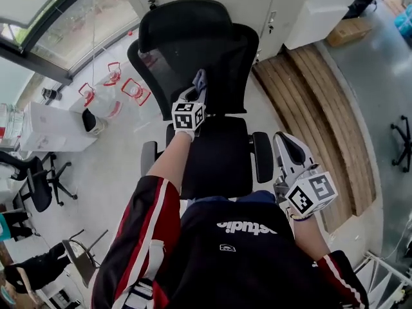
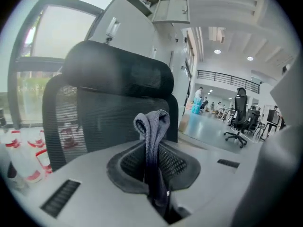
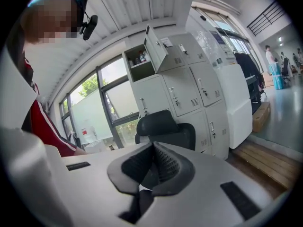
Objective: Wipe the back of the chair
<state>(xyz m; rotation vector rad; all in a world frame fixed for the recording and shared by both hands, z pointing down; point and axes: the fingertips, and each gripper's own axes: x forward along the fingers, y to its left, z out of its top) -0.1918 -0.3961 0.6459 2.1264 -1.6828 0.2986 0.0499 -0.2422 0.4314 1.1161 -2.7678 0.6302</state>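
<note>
**Item – chair back, wiping, state of progress**

- Chair back point(image 1: 222, 56) – black mesh with a headrest point(image 1: 183, 21) on top, upright behind the seat point(image 1: 219, 153). The mesh shows no wet streak or mark, so how much has been wiped cannot be read. Judged at or near the start, with most of the surface left to cover.
- Cloth point(image 2: 152, 136) – grey, folded to a narrow strip. It stands up from between the jaws, its looped end foremost.
- Left gripper point(image 1: 197, 85) – jaws clamped on the cloth, arm stretched over the seat. The cloth end points at the lower middle of the mesh. In the left gripper view the back lies just ahead of the loop. Whether they touch cannot be told.
- Right gripper point(image 3: 152, 163) – jaws closed together with nothing between them. It is held low by the person's right side beside the armrest point(image 1: 262, 156), well apart from the chair back and taking no part.
</note>
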